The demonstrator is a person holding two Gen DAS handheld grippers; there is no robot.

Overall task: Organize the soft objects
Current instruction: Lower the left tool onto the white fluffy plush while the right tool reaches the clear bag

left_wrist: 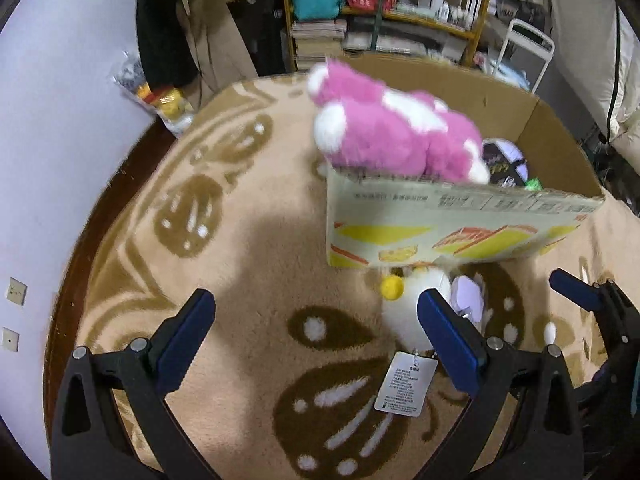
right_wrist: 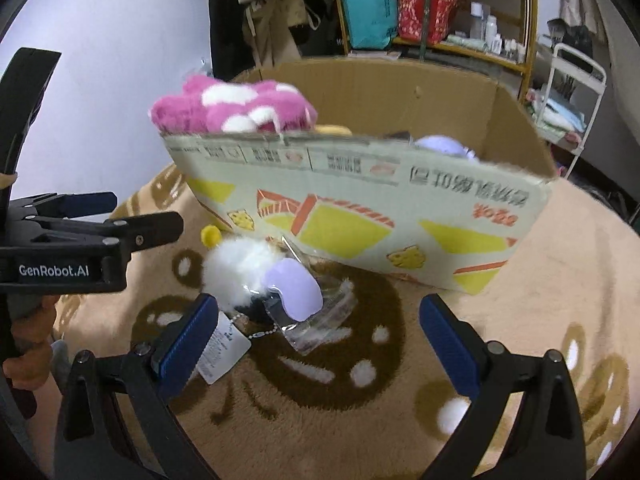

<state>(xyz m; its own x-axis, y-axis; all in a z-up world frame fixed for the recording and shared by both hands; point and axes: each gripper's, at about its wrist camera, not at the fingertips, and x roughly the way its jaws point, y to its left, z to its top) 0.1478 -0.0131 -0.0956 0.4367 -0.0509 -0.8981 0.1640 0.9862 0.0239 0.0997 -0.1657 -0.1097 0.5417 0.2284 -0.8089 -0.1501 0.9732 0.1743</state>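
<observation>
A pink and white plush toy lies over the near left rim of an open cardboard box; it also shows in the right wrist view above the box. A white fluffy toy with a yellow pompom, a paper tag and a lilac piece in clear wrap lies on the rug before the box. My left gripper is open and empty, the white toy by its right finger. My right gripper is open and empty over the toy.
A beige rug with brown patterns covers the floor. Behind the box stand a shelf with bags and bottles, hanging clothes and a white cart. More soft items lie inside the box.
</observation>
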